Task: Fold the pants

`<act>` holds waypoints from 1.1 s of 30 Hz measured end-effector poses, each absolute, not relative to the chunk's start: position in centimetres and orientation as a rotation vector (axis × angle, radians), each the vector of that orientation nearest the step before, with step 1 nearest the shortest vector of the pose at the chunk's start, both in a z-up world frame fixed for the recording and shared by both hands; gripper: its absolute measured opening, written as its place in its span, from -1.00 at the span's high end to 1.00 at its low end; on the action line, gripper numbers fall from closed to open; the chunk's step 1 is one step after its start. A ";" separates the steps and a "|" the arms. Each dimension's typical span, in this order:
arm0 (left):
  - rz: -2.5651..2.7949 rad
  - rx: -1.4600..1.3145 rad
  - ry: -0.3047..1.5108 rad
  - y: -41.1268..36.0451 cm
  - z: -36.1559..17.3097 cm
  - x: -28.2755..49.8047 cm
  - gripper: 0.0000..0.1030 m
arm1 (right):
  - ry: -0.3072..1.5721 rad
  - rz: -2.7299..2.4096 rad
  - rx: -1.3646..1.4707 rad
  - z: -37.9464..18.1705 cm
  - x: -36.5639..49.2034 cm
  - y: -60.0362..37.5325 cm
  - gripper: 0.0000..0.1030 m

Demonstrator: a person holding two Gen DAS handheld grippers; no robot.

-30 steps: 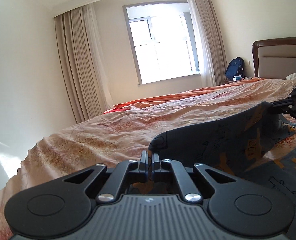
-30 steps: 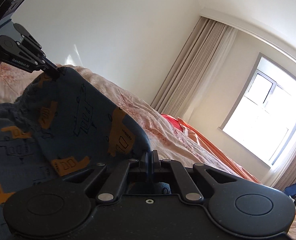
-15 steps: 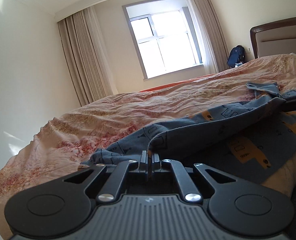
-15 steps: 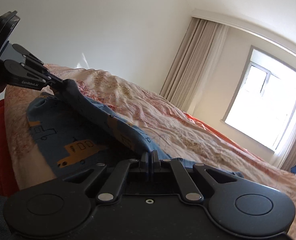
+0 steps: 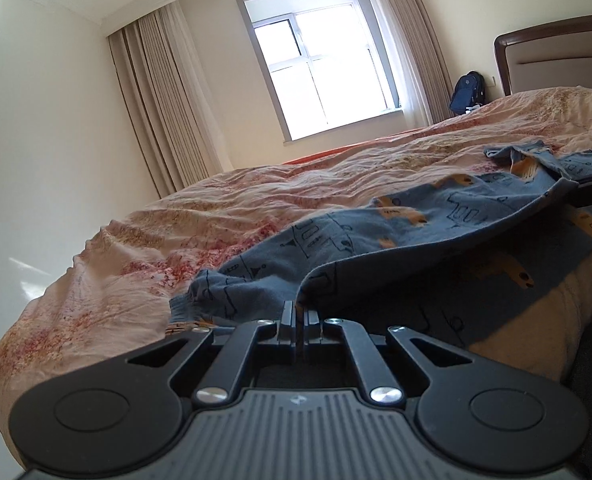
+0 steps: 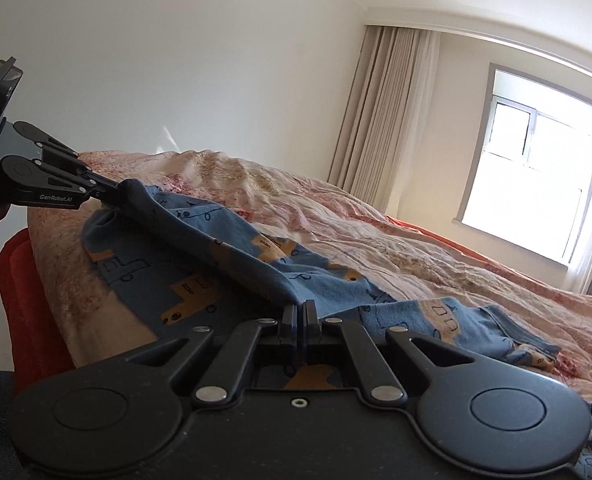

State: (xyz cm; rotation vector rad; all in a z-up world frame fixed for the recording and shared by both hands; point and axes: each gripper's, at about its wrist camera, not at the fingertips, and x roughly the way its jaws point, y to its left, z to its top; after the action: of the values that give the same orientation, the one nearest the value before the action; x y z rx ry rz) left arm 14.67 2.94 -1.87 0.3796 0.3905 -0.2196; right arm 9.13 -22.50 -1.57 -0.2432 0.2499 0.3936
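the pants (image 5: 376,240) are soft, light, limp knit on the bed (image 5: 216,216). left gripper (image 5: 299,312) and right gripper (image 6: 299,312) jaws each pinch one edge; grip at corners.

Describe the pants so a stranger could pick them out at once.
Start at the bed with its pink floral cover, below the window. Near its closest edge lie the pants, pinched by the left gripper and the right gripper. They are the only blue cloth, printed with orange vehicles.

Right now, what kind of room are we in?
Most likely a bedroom: a big bed with a flowery cover, a wooden headboard, and a curtained window. Both grippers hold blue pants on it.
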 end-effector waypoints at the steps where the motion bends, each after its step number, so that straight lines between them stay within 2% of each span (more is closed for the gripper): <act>1: -0.223 0.373 0.406 3.1 -2.4 14.6 0.97 | 0.263 0.397 -0.234 -1.6 9.0 -22.5 0.98; 5: -0.220 0.374 0.405 3.2 -3.7 14.2 0.95 | 0.321 0.400 -0.190 -2.6 9.0 -22.4 0.98; 8: -0.178 0.314 0.396 3.6 -4.1 13.9 0.80 | 0.365 0.411 -0.126 -3.5 9.4 -22.8 0.96; 9: -0.156 0.268 0.396 3.9 -4.1 13.6 0.66 | 0.366 0.411 -0.098 -3.8 9.5 -23.1 0.95; 10: -0.128 0.228 0.393 4.1 -4.0 13.3 0.36 | 0.367 0.414 -0.062 -3.9 9.5 -23.3 0.91; 11: -0.102 0.189 0.390 4.4 -4.0 12.9 0.17 | 0.368 0.418 -0.036 -3.9 9.5 -23.5 0.83; 12: -0.083 0.144 0.389 4.6 -3.9 12.4 -0.28 | 0.365 0.420 -0.016 -3.9 9.3 -23.6 0.77; 13: -0.070 0.103 0.386 4.8 -3.8 11.9 -0.56 | 0.360 0.420 -0.014 -3.9 9.1 -23.5 0.70; 15: -0.041 0.028 0.385 5.0 -3.6 10.8 -0.75 | 0.357 0.414 -0.015 -3.9 8.7 -23.4 0.54; 17: -0.016 -0.016 0.404 5.0 -3.4 10.1 -0.97 | 0.356 0.409 -0.009 -3.9 8.2 -23.4 0.19; 18: 0.019 -0.029 0.413 4.9 -3.4 9.8 -0.99 | 0.353 0.403 -0.009 -4.0 7.9 -23.3 0.08; 20: 0.092 -0.034 0.434 4.5 -3.4 9.4 -0.99 | 0.348 0.372 -0.009 -4.1 7.2 -23.4 -0.57; 22: 0.130 -0.042 0.453 4.3 -3.2 9.3 -0.99 | 0.331 0.349 0.010 -4.1 6.3 -23.9 -0.90; 23: 0.135 -0.047 0.465 4.1 -2.9 9.3 -0.99 | 0.316 0.334 0.024 -4.0 5.8 -24.2 -0.98; 28: 0.100 -0.063 0.463 1.6 -0.8 9.6 -0.99 | 0.273 0.197 0.086 -3.8 3.9 -27.0 -0.99; 33: -0.070 -0.051 0.463 -5.2 1.5 12.0 -0.99 | 0.286 0.050 0.141 -4.2 2.2 -30.9 -0.99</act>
State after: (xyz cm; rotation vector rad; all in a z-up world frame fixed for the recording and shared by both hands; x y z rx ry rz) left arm 11.99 -5.15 1.51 -0.0512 0.4626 -0.0703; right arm 2.21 -30.94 -4.19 0.1409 0.2858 0.0497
